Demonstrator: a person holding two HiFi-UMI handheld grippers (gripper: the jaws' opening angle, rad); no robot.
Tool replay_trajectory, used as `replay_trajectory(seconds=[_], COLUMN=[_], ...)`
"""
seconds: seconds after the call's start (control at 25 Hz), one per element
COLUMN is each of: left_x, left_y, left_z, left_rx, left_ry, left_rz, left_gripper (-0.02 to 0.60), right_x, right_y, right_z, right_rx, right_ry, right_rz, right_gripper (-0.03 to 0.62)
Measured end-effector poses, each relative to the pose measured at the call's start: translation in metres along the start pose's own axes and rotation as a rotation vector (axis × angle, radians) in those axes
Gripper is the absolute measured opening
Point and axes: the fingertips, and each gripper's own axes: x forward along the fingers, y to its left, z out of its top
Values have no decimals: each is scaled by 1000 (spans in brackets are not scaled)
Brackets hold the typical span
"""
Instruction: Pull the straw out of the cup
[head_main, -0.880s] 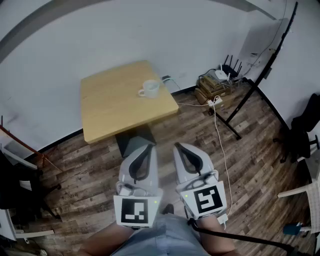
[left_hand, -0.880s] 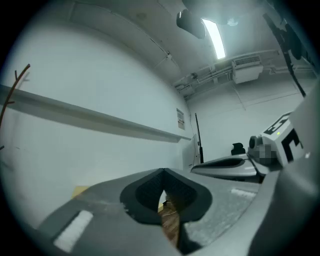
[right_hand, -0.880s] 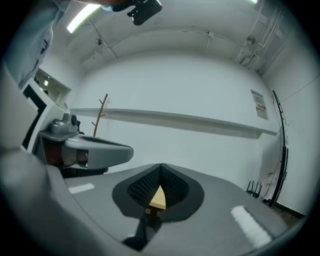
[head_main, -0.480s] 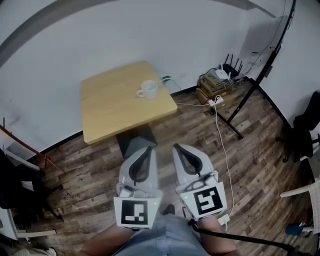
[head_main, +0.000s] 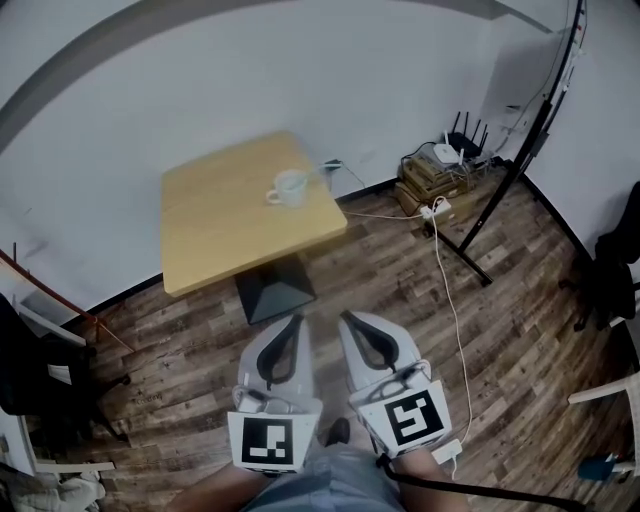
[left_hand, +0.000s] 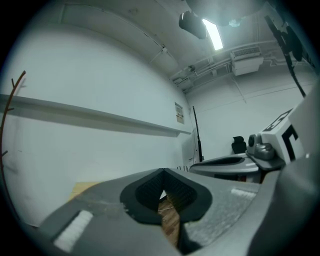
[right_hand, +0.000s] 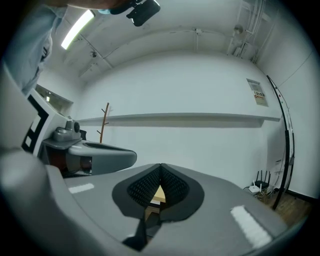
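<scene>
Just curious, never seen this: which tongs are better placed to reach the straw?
Probably the right tongs: the straw leans out the cup's right side. Left tongs are equally far; both shut.

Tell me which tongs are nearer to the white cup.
Left, by a little. The left tongs are almost in line with the cup; the right tongs are off to its right. Both are far from it.

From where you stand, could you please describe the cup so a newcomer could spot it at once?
Find the square wooden table by the white wall. Near its far right corner sits a white cup with a handle and a thin straw leaning out. It is the only thing on the tabletop.
</scene>
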Motion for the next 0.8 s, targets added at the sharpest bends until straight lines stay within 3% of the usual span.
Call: replay_trajectory(seconds=[0.44, 0.8], left_x=[36, 130], left_y=[-1, 65], left_z=[-19, -26], left_rx=[8, -47], left_ry=[59, 65], left_rz=[-15, 4], left_gripper=[11, 11], right_x=[18, 116], right_y=[-37, -82], right_z=[-27, -36], right_rx=[77, 68], right_ry=[37, 82], right_rz=[-20, -11], right_gripper=[8, 6])
